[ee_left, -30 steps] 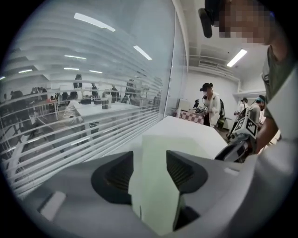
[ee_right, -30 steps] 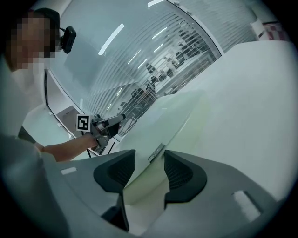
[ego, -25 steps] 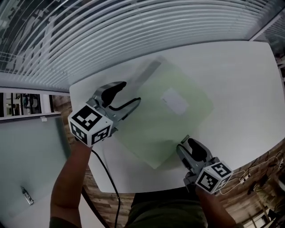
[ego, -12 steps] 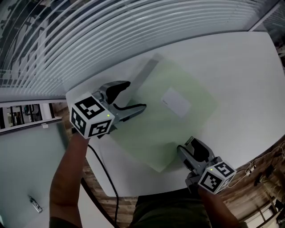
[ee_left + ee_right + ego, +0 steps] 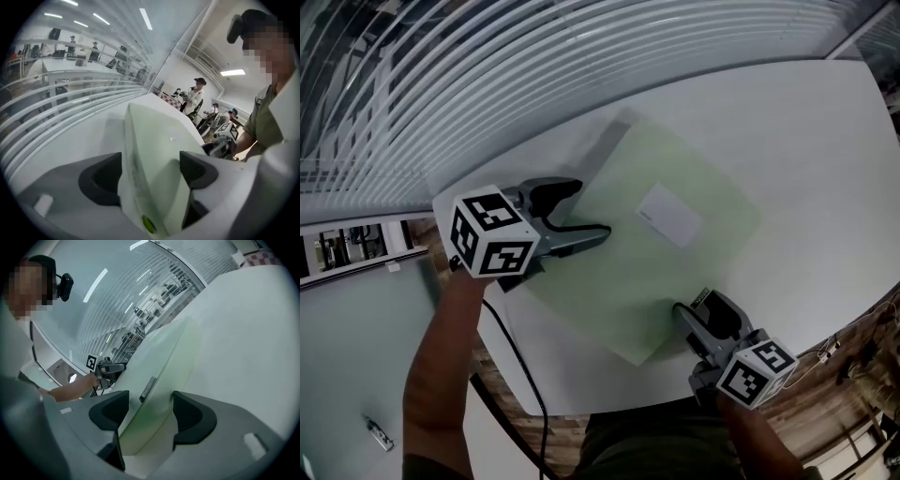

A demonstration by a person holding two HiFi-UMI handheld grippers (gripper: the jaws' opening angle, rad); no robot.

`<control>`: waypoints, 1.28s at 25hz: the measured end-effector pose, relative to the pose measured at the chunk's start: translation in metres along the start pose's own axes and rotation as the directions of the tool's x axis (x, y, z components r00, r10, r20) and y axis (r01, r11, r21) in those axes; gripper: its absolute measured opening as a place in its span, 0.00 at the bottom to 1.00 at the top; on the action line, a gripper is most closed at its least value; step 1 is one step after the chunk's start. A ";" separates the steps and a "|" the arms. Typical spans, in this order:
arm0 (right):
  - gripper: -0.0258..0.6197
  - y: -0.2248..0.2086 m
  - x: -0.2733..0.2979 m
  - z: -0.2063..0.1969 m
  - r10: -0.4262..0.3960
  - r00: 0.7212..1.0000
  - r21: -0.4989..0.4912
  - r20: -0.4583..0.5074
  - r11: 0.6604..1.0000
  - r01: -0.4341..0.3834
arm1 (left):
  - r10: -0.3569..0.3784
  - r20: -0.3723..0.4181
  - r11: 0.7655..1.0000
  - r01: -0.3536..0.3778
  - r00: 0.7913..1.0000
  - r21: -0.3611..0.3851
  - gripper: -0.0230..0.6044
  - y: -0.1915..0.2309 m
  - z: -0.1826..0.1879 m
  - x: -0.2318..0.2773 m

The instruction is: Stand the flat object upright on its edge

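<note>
Both tongs stand wide, their jaws having just been opening. The left gripper (image 5: 591, 208) has the near left edge of the flat object (image 5: 647, 272) between its jaws, and the right gripper (image 5: 692, 305) has the object's near right corner between its own. In neither gripper view do the pads clamp on it.

Long white slatted blinds (image 5: 534, 66) curve across the far side of the room, with ceiling strip lights above in the gripper views. Other people (image 5: 194, 96) stand at desks in the distance in the left gripper view. Wood-grain floor (image 5: 853, 403) shows past the table's near edge.

A white table (image 5: 806, 141), smooth, matt and round-cornered, fills most of the head view. On its middle the object lies spread out, turned so that one corner points toward the person. A dark shadow runs along its far left edge.

It is a large, thin, roughly square sheet, pale green and slightly translucent like a plastic sleeve. Its surface is smooth and bows gently in the gripper views.

A white rectangular label (image 5: 670, 214) sits on its upper face. A small dark strip (image 5: 148, 387) shows near its edge in the right gripper view, and a bright green dot (image 5: 148, 224) sits on its edge in the left gripper view.

Each gripper has dark rounded pads on grey jaws and carries a marker cube (image 5: 492, 246). A black cable (image 5: 520, 375) trails from the left one.
</note>
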State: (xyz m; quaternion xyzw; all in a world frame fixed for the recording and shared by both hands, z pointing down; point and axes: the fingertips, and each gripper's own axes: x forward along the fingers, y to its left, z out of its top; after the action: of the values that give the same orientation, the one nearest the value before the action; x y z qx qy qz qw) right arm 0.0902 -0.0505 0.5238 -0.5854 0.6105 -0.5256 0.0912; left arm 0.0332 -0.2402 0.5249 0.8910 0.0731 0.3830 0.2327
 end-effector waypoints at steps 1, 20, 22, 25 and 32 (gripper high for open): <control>0.47 0.000 0.000 0.000 -0.003 1.000 0.004 -0.002 1.000 0.003 | -0.004 -0.006 1.000 0.004 1.000 -0.005 0.62 0.000 0.000 0.001; 0.46 -0.012 0.006 -0.002 -0.025 0.999 0.037 -0.038 0.999 0.026 | 0.060 -0.059 0.997 -0.063 0.996 -0.049 0.58 -0.005 -0.005 0.005; 0.46 -0.013 0.007 -0.001 -0.021 0.999 0.030 -0.046 0.999 0.023 | 0.082 -0.054 0.995 -0.084 0.995 -0.047 0.58 -0.006 -0.005 0.004; 0.46 -0.013 0.003 0.001 -0.023 0.999 0.014 -0.049 1.000 0.023 | 0.114 -0.039 0.993 -0.115 0.993 -0.038 0.58 -0.013 -0.002 0.001; 0.46 -0.003 -0.004 0.015 -0.004 0.999 -0.042 -0.036 0.999 0.002 | 0.204 0.022 0.979 -0.204 0.979 0.001 0.58 -0.033 0.009 -0.023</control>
State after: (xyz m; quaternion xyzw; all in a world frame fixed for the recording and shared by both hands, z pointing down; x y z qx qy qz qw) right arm 0.1041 -0.0552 0.5175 -0.5784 0.6220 -0.5234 0.0672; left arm 0.0256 -0.2219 0.4891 0.8982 -0.0205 0.3950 0.1916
